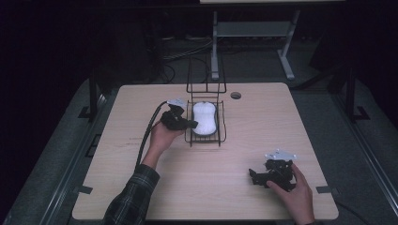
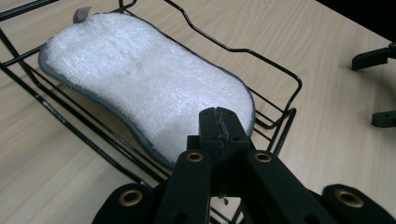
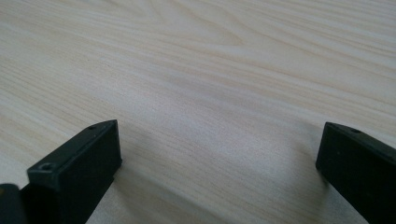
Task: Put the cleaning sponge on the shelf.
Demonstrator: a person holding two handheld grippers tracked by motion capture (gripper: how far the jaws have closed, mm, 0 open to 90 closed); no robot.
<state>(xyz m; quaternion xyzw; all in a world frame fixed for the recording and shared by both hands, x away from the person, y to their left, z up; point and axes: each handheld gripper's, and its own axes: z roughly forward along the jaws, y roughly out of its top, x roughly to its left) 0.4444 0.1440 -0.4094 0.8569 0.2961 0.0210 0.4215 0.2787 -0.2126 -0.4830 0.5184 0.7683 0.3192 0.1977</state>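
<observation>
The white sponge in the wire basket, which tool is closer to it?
Left. The left tool is at the sponge, over the basket rim; the right tool sits far off near the table's front edge.

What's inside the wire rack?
A white sponge pad lies flat in the wire rack. The left gripper, shut, sits at the pad's near end. The rack floor under the pad is covered.

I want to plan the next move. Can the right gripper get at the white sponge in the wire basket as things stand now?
Probably yes. The right gripper rests open on bare table, away from the wire basket. The sponge lies uncovered, though the shut left gripper sits at its near edge.
</observation>
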